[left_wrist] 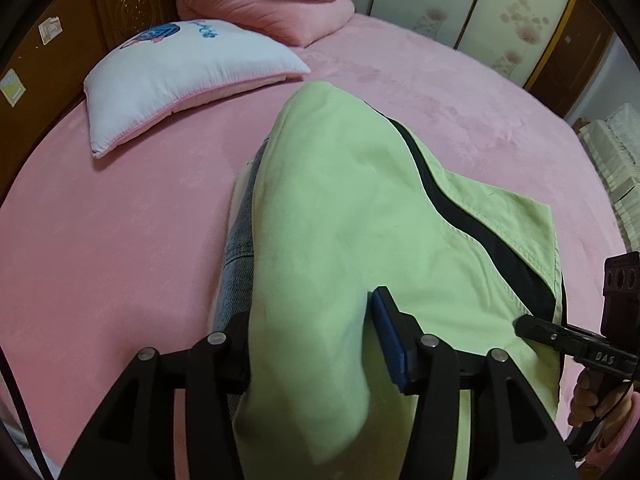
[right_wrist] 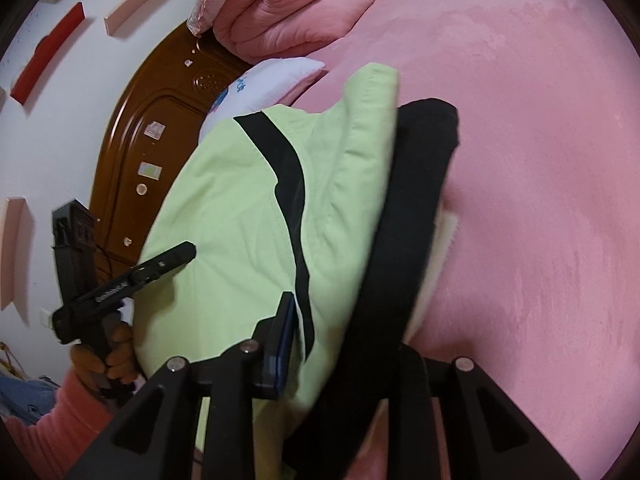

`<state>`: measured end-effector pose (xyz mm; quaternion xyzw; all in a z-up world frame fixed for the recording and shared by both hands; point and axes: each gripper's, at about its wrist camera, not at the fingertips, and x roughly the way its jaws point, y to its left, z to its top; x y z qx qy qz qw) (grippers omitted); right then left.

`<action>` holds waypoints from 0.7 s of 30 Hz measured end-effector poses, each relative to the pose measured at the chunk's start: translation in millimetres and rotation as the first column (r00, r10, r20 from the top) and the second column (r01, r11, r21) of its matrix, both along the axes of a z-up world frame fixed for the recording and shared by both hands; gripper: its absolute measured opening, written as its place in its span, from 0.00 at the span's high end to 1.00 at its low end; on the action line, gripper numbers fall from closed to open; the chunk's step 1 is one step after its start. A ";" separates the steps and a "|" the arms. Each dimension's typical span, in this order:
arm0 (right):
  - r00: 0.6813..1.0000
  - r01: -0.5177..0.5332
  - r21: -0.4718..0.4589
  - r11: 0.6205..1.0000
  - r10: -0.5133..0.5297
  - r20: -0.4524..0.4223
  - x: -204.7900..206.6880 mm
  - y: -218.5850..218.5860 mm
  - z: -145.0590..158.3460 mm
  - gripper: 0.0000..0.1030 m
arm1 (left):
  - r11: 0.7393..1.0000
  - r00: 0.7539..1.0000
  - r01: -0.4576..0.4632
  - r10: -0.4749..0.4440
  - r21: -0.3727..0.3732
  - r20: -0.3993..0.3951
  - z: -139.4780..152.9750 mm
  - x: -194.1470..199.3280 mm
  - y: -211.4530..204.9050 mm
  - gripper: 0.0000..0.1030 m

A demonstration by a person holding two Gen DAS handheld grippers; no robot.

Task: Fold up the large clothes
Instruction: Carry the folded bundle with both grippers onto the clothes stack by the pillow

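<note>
the light green garment (left_wrist: 336, 216) with a black stripe lies folded on the pink bed (left_wrist: 120, 220). the left gripper (left_wrist: 308, 344) stands partly open astride its fold; the right gripper (right_wrist: 344, 344) is narrowly parted around its black-edged side, grip unclear.

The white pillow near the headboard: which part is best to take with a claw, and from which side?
Probably the pointed corner of the white pillow that faces the open pink bed sheet. The middle is plump, while the piped corners taper thin enough to fit between the fingers. Come in low from the sheet side, since the wooden headboard blocks the far side.
</note>
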<state>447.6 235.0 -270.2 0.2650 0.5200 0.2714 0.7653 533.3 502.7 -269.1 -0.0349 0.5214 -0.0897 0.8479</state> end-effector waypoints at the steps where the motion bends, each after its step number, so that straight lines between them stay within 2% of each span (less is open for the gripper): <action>1: 1.000 -0.007 -0.003 1.000 0.007 0.008 -1.6 -0.5 1.2 0.78 | 1.000 1.000 -0.003 0.003 -0.002 0.008 -1.7 -1.4 1.1 0.51; 3: 0.999 -0.020 -0.037 0.999 0.021 0.032 -8.6 -5.4 4.0 0.70 | 0.999 0.999 -0.035 0.034 0.033 0.022 -2.2 -5.3 0.5 0.39; 4: 0.999 -0.018 -0.069 0.997 0.020 0.036 -12.3 -8.0 4.3 0.59 | 0.997 0.998 -0.055 0.054 0.052 0.025 -2.1 -8.6 -0.2 0.28; 5: 0.999 -0.013 -0.087 0.996 0.016 0.037 -17.3 -12.9 3.8 0.52 | 0.992 0.995 -0.096 0.093 0.078 0.032 -2.2 -10.5 -0.4 0.24; 10: 0.998 0.058 -0.062 0.996 -0.058 0.004 -42.6 -40.4 3.5 0.41 | 0.961 0.969 -0.236 0.223 0.143 0.106 9.5 -27.1 -6.4 0.18; 11: 0.997 0.074 -0.074 0.994 -0.074 0.008 -47.2 -43.6 4.4 0.38 | 0.950 0.959 -0.273 0.255 0.155 0.125 12.3 -33.3 -9.0 0.17; 14: 0.995 0.101 -0.155 0.983 -0.098 0.025 -69.1 -52.4 8.2 0.37 | 0.911 0.930 -0.360 0.334 0.202 0.153 15.4 -53.3 -19.6 0.09; 18: 0.992 0.126 -0.208 0.970 -0.123 0.028 -102.5 -69.1 8.8 0.31 | 0.871 0.892 -0.447 0.416 0.206 0.179 21.3 -88.9 -33.5 0.09; 21: 0.991 0.133 -0.252 0.959 -0.135 0.012 -128.1 -87.9 7.4 0.23 | 0.849 0.878 -0.479 0.456 0.223 0.147 22.5 -110.3 -44.6 0.09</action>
